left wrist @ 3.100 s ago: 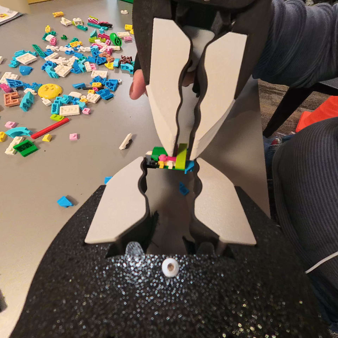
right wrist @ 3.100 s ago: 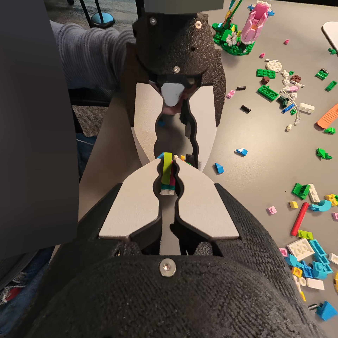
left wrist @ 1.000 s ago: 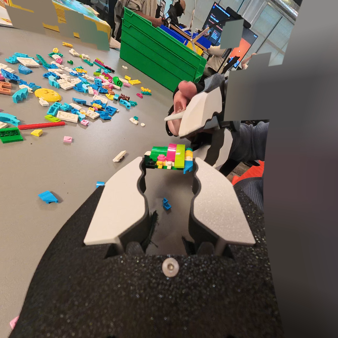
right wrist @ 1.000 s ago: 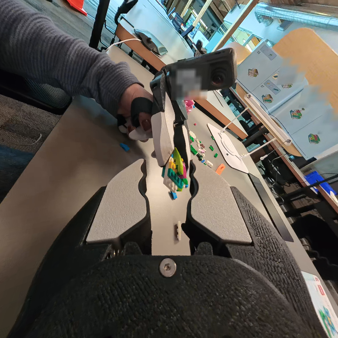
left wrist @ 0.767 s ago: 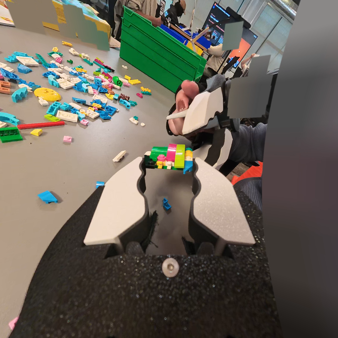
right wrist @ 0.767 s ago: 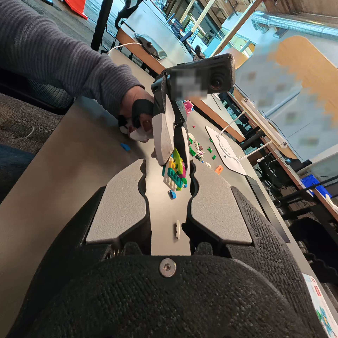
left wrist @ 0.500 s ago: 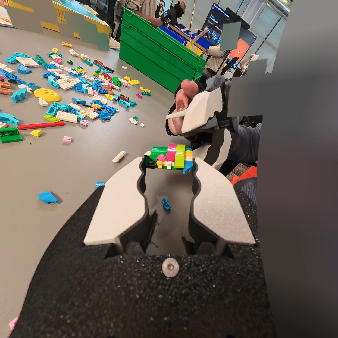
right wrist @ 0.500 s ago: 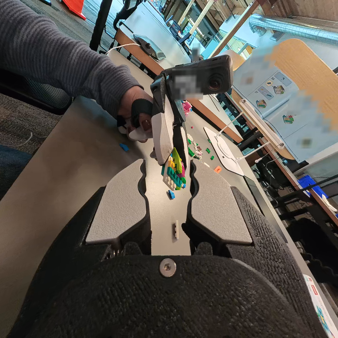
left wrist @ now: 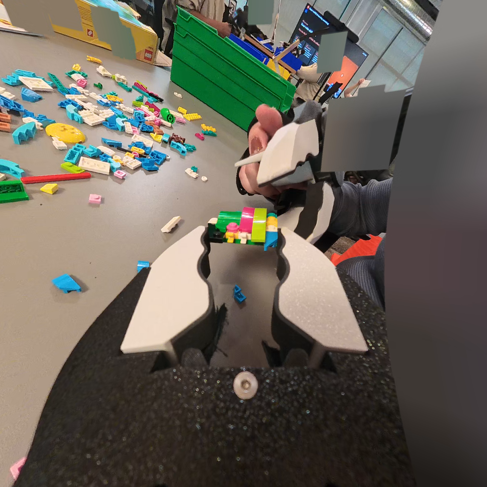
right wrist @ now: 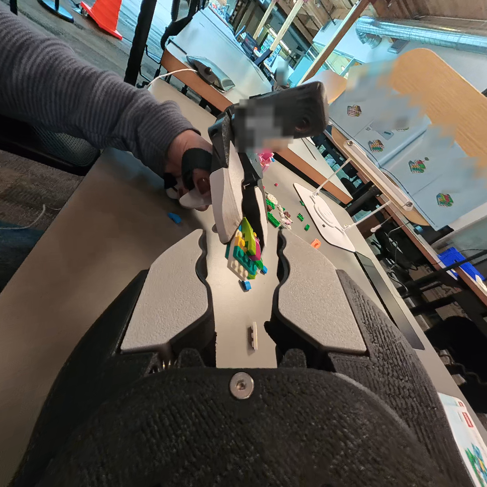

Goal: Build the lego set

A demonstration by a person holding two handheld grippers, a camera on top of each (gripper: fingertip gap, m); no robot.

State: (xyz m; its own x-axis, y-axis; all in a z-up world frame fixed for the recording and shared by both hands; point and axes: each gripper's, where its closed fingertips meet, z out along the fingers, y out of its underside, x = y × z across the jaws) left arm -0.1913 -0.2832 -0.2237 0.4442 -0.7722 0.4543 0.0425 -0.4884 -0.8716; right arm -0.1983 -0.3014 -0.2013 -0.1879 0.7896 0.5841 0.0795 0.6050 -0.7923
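My left gripper [left wrist: 242,233] is shut on a small lego assembly [left wrist: 245,224] of green, pink, lime, yellow and blue bricks, held just above the grey table [left wrist: 105,250]. In the right wrist view the left gripper [right wrist: 246,238] points down and the assembly [right wrist: 246,253] hangs tilted from its tips. My right gripper [right wrist: 241,234] is open and empty, and sits back from the assembly. It also shows in the left wrist view [left wrist: 290,200], behind and to the right of the assembly, with a hand on it.
A spread of loose bricks [left wrist: 105,126] covers the far left of the table. A green bin [left wrist: 229,79] and a yellow box [left wrist: 105,34] stand behind it. Nearby lie a white plate brick [left wrist: 171,224] and blue bricks [left wrist: 66,283]. A white pad [right wrist: 324,216] lies beyond. My two grippers' fingertips are within a few centimetres of each other.
About three seconds ago my right gripper was shut on the lime and pink pieces at the assembly. It has let go, opened and drawn back. Little has moved in the last second.
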